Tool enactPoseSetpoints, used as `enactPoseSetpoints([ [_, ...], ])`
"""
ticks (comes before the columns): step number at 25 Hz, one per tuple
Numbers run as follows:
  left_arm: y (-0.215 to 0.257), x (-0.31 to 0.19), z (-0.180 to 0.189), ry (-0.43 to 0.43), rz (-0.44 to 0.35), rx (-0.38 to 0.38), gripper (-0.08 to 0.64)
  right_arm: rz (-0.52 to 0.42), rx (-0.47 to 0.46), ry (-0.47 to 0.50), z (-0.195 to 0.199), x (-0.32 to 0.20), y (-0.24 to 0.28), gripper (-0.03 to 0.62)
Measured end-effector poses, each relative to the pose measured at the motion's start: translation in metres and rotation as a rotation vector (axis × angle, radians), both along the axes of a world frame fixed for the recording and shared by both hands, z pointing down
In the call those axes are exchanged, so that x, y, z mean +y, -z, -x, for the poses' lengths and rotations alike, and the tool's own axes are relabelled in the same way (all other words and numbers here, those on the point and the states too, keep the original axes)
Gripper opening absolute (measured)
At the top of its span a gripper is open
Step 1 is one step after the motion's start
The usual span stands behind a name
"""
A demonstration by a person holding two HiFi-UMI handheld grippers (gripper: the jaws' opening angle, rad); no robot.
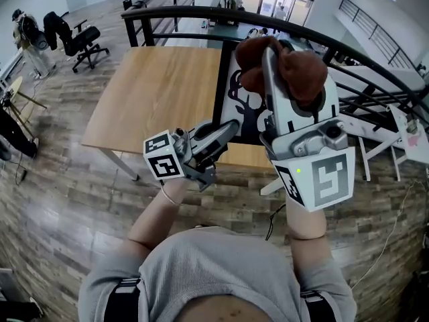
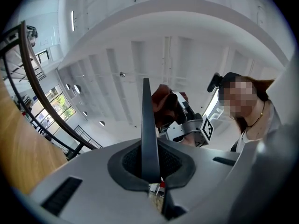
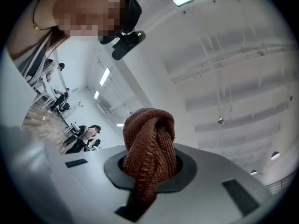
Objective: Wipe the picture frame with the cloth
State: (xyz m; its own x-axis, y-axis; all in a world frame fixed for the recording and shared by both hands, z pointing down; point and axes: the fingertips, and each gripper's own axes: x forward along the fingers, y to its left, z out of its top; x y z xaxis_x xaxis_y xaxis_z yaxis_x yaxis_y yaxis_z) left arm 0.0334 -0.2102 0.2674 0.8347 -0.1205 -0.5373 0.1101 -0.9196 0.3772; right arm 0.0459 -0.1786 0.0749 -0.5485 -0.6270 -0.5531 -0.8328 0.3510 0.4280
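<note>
L gripper is pinched shut on frame edge, propping it tilted over table so pic face is exposed, while R gripper clamps bunched brown cloth up near frame top, prob. staged to start wipe.
</note>
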Motion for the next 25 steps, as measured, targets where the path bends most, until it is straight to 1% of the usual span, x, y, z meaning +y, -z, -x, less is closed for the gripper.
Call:
enactPoseSetpoints([
  [3, 0.002, 0.005, 0.002, 0.011, -0.034, -0.013, 0.020, -0.004, 0.072, -0.047, 0.020, -0.014, -0.008, 0.046],
  [6, 0.004, 0.009, 0.001, 0.026, -0.069, -0.053, 0.020, 0.012, 0.102, -0.068, 0.036, -0.025, -0.014, 0.046],
  [10, 0.001, 0.015, 0.004, 0.033, -0.057, -0.044, 0.020, 0.055, 0.118, -0.077, 0.042, -0.026, -0.025, 0.046],
  [12, -0.003, 0.017, 0.005, 0.045, -0.060, -0.052, 0.020, 0.076, 0.119, -0.072, 0.044, -0.025, -0.033, 0.045],
  [16, -0.007, 0.020, 0.004, 0.048, -0.056, -0.062, 0.020, 0.085, 0.135, -0.083, 0.044, -0.019, -0.047, 0.046],
  [20, -0.003, 0.021, 0.007, 0.044, -0.029, -0.026, 0.020, 0.092, 0.158, -0.078, 0.046, -0.016, -0.056, 0.046],
  [25, -0.002, 0.019, 0.009, 0.061, -0.046, -0.045, 0.020, 0.109, 0.160, -0.083, 0.046, -0.017, -0.064, 0.046],
])
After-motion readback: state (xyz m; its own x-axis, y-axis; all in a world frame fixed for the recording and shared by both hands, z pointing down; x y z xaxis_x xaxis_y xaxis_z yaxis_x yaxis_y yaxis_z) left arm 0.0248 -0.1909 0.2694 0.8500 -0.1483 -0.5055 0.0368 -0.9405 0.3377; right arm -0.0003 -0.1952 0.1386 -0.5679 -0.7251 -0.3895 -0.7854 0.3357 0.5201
